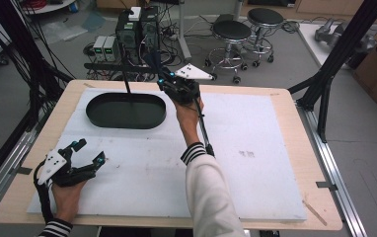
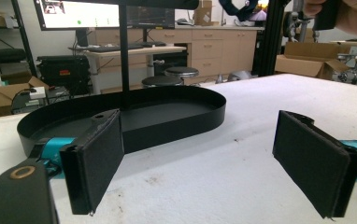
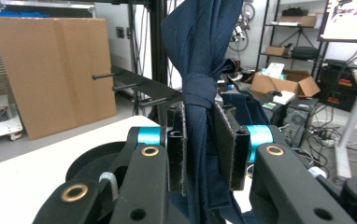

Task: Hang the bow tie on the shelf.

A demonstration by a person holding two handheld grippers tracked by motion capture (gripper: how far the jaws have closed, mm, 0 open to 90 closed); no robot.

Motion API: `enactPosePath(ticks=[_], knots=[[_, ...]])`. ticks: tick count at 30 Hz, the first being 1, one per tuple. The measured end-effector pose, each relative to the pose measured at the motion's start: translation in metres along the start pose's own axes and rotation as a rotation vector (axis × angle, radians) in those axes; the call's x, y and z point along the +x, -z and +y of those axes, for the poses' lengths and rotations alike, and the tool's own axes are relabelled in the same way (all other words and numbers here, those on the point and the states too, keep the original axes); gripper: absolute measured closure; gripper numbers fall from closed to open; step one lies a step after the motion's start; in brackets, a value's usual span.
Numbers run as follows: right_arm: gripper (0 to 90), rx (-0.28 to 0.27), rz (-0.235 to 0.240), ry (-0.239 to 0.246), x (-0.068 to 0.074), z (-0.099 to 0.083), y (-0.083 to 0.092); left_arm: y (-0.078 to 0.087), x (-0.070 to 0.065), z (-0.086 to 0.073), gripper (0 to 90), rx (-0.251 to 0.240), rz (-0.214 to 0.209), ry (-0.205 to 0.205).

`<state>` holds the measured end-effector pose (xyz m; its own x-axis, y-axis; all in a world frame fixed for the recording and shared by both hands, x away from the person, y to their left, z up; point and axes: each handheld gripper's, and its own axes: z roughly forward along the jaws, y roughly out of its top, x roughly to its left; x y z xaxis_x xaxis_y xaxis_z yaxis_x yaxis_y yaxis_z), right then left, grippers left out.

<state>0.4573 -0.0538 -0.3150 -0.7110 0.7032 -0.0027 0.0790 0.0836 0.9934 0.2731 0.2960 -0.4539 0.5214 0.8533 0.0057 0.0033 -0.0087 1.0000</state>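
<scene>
In the high view, the right gripper (image 1: 169, 84) is held up beyond the far edge of the table (image 1: 275, 207), just right of the thin black post (image 1: 126, 74) that rises from the black oval tray (image 1: 126, 110). A dark cloth (image 1: 153, 61) goes up from its jaws, but here it is small and hard to make out against the dark equipment behind. The left gripper (image 1: 89, 152) rests low at the near left of the table, well apart from the tray, with its jaws spread.

In the left gripper view, the 2 black pads (image 2: 99, 156) stand wide apart with nothing between them. The tray lies just beyond them, and the top of its post is cut off by the frame.

In the right gripper view, the jaws are clamped on the navy cloth (image 3: 199, 70). It is dark blue with fine pinstripes, tied in 1 knot right above the pads (image 3: 224, 140). It hangs down between them, and its upper and lower ends are cut off.
</scene>
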Motion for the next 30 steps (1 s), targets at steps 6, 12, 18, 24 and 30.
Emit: enactPosePath(ticks=[6,12,18,24,30], knots=[[75.6,-0.002,0.021,0.008,0.011,0.0,-0.016,0.0,0.0,0.0,16.7,-0.002,-0.002,0.001],[75.7,-0.005,0.039,0.004,0.02,0.003,-0.029,0.0,0.0,0.0,16.7,-0.007,0.0,0.0],[75.6,0.012,0.047,0.011,0.028,0.001,-0.042,0.0,0.0,0.0,16.7,-0.006,-0.002,0.002],[75.6,0.019,0.054,0.002,0.031,-0.003,-0.049,0.001,0.0,0.0,16.7,-0.008,-0.002,0.003],[75.6,0.048,0.057,-0.002,0.033,-0.007,-0.055,0.001,0.0,0.0,16.7,-0.008,-0.002,0.003]])
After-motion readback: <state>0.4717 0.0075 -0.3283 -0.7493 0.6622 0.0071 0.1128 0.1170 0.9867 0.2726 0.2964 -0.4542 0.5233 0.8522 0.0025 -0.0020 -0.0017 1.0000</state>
